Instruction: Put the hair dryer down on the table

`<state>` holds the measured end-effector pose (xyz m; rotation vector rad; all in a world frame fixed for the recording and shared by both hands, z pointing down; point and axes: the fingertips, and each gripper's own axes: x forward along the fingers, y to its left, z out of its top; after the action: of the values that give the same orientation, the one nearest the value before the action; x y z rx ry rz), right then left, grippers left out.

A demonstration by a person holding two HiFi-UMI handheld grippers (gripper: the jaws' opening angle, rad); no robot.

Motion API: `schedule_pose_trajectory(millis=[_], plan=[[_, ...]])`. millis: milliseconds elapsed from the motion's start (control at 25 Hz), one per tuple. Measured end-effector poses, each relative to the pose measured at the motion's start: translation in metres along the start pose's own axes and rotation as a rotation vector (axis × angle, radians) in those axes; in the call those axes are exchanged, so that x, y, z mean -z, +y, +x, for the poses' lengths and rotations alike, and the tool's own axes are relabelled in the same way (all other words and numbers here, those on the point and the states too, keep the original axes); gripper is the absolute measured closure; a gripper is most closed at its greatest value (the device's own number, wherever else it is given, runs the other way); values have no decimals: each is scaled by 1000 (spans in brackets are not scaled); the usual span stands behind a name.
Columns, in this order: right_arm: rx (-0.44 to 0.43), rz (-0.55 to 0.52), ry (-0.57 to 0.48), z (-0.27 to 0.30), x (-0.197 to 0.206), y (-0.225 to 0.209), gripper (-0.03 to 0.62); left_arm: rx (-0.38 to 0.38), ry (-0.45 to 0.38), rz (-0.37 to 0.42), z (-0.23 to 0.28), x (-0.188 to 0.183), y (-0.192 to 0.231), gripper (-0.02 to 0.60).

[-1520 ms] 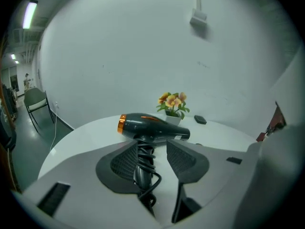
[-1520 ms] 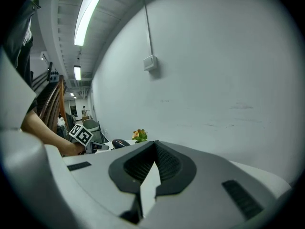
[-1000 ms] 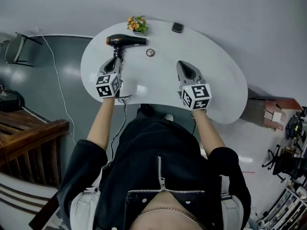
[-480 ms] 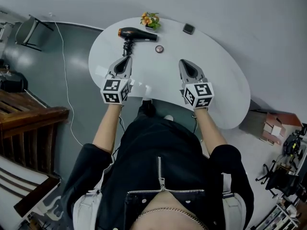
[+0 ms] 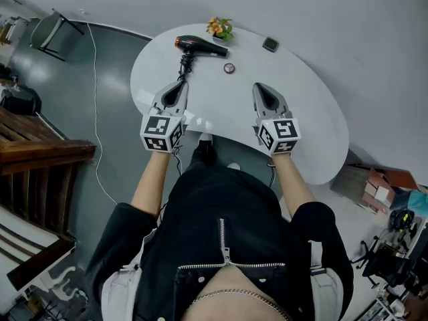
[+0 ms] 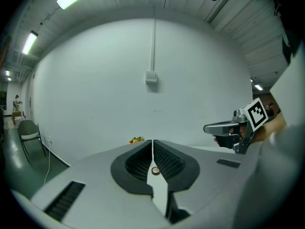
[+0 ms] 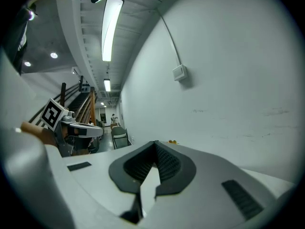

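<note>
**One camera overhead, two set low along the jaws**

The scene is viewed from the person's head, steeply downward and from well above, so that the white table (image 5: 314, 132), both arms and the floor are taken in. On the left gripper (image 5: 182, 83) and the right gripper (image 5: 259, 85) a camera is carried close behind the jaws, low over the tabletop and faced toward the white wall (image 6: 95, 80). Each gripper is caught at the edge of the other's view. The small plant (image 5: 219, 27) at the table's far edge is shared by all three views.
</note>
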<state>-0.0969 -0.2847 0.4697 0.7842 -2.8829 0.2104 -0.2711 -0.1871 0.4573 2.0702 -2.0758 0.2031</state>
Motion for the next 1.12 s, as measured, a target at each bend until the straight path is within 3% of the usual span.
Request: schedule_pose_trajectory(millis=[1120], plan=[[-14, -27, 23, -21, 10, 13, 591, 9, 40, -28, -9, 28, -14, 554]])
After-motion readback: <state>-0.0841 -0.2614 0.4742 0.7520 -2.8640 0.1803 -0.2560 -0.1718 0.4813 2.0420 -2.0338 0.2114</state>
